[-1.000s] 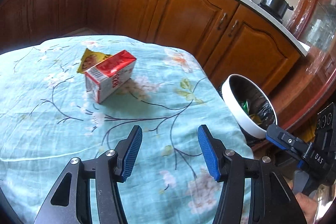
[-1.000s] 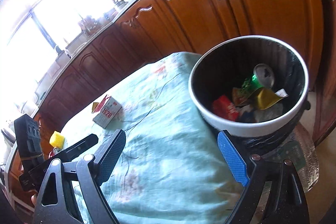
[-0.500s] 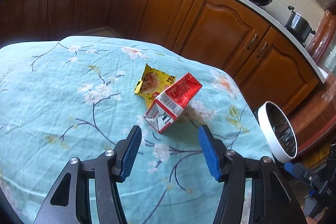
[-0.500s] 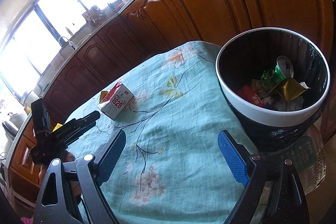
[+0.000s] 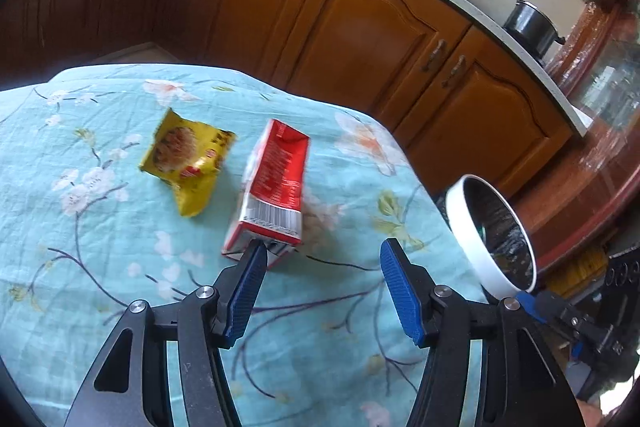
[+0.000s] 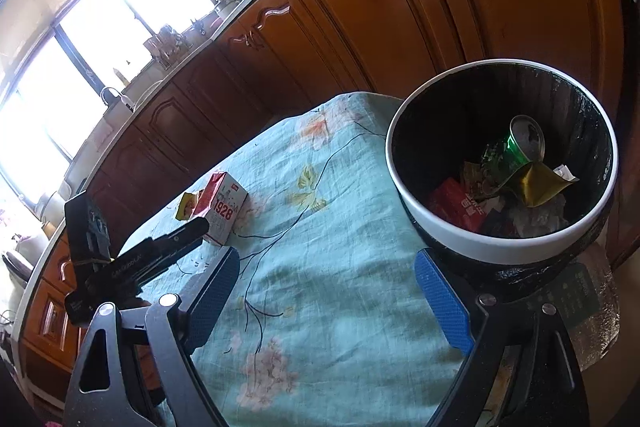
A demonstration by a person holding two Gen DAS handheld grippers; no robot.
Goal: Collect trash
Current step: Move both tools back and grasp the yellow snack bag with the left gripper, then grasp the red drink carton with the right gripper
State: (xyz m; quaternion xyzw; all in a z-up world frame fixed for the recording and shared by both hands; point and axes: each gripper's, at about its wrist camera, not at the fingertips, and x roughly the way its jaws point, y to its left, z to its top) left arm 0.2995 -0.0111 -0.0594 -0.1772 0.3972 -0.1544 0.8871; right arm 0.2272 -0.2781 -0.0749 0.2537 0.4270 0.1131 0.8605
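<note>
The left gripper (image 5: 322, 255) sits low in the middle of its own view, blue-padded fingers (image 5: 244, 283) spread wide with nothing between them, the left fingertip right at the near end of the red and white carton (image 5: 274, 189) and overlapping it in the frame; I cannot tell whether it touches. That carton lies on its side in the centre of the frame on the teal flowered tablecloth (image 5: 100, 267), and a crumpled yellow snack wrapper (image 5: 186, 163) lies just beside it to the left, apart from it. At the right edge of that view stands the white-rimmed trash bin (image 5: 468, 235), off the table's corner. From the other side, the right gripper (image 6: 326, 277) fills the bottom of its view, also spread and empty, hanging over the cloth near the bin (image 6: 436, 227) at the right of the frame. Inside the bin are a green can (image 6: 516, 151), a gold wrapper (image 6: 538, 183) and a red packet (image 6: 460, 205). The carton shows at centre left there, with the yellow wrapper peeking out behind it and the left gripper just below.
</note>
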